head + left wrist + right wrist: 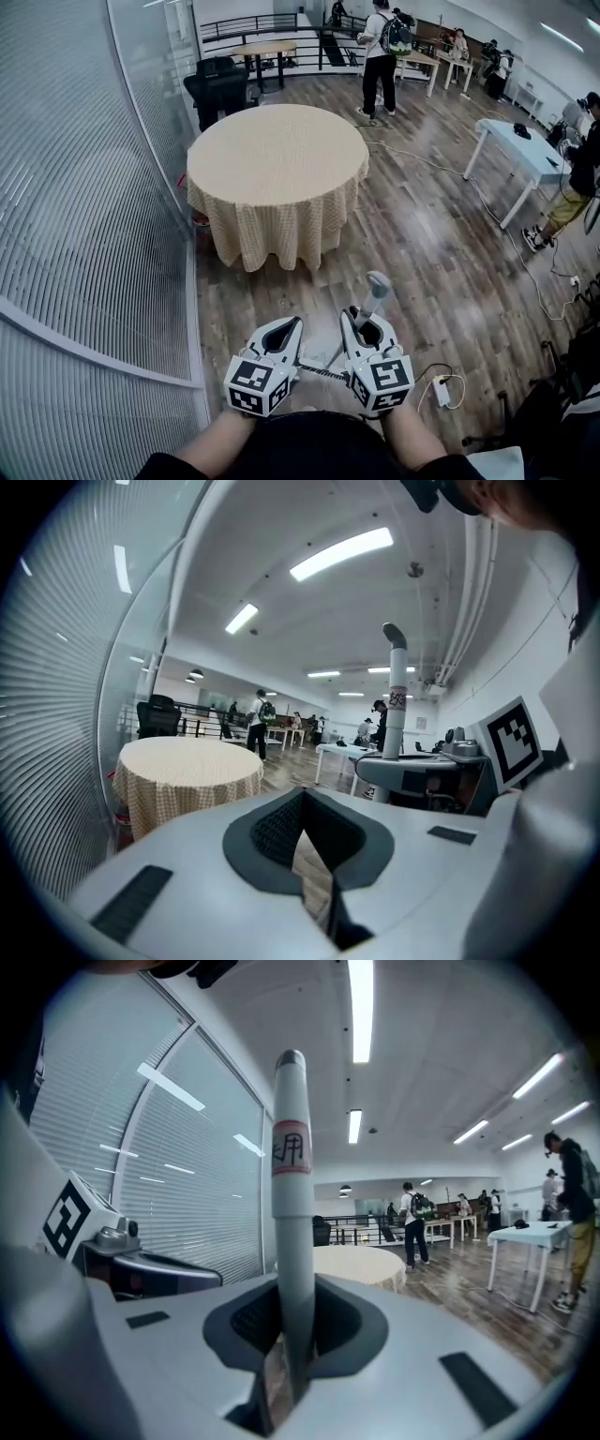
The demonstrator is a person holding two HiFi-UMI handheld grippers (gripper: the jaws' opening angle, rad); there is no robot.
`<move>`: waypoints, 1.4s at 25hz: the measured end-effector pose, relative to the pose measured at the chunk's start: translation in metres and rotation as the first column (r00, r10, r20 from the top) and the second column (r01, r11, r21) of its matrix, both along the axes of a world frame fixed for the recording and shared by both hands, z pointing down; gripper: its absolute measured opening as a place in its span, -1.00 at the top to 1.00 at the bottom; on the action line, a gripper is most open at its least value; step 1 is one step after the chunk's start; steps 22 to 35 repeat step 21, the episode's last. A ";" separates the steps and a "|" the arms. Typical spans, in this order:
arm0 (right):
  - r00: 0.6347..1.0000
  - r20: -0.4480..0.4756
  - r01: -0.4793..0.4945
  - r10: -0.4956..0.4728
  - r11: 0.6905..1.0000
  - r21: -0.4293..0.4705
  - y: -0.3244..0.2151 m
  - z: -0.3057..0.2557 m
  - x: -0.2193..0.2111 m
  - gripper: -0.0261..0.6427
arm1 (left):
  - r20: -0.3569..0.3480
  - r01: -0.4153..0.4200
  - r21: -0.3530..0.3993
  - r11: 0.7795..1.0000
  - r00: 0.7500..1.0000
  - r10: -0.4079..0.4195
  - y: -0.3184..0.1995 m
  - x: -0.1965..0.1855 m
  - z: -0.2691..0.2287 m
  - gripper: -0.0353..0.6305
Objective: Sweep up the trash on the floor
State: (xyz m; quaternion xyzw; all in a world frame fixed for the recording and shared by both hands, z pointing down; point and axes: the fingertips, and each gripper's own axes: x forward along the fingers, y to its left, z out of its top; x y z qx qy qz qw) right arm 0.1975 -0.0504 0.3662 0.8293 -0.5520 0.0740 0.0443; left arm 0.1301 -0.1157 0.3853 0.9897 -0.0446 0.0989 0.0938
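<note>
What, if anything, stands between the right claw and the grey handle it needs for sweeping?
Nothing visible does: the right claw is shut on the grey handle, which stands upright between its jaws. Ahead on the wooden floor stands a round table; no trash shows in these views.

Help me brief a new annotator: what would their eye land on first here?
In the head view, the round table under a beige checked cloth fills the middle of the wood-plank floor, beside the ribbed glass wall on the left. Close in, the right gripper has its fingers shut on an upright pale grey handle with a red-edged label.
</note>
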 end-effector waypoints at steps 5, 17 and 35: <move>0.999 -0.010 -0.037 0.037 0.999 -0.018 0.005 0.002 0.005 0.74 | 0.007 -0.008 0.021 1.000 1.000 0.008 0.007 0.004 -0.003 0.91; 0.998 -0.009 -0.058 0.058 0.998 -0.003 0.008 -0.001 0.011 0.74 | -0.004 -0.009 0.035 0.999 1.000 0.009 0.015 0.002 -0.017 0.91; 0.999 -0.014 -0.047 0.047 0.999 -0.001 0.005 -0.001 0.006 0.74 | -0.008 -0.009 0.036 0.999 1.000 0.009 0.016 -0.002 -0.018 0.91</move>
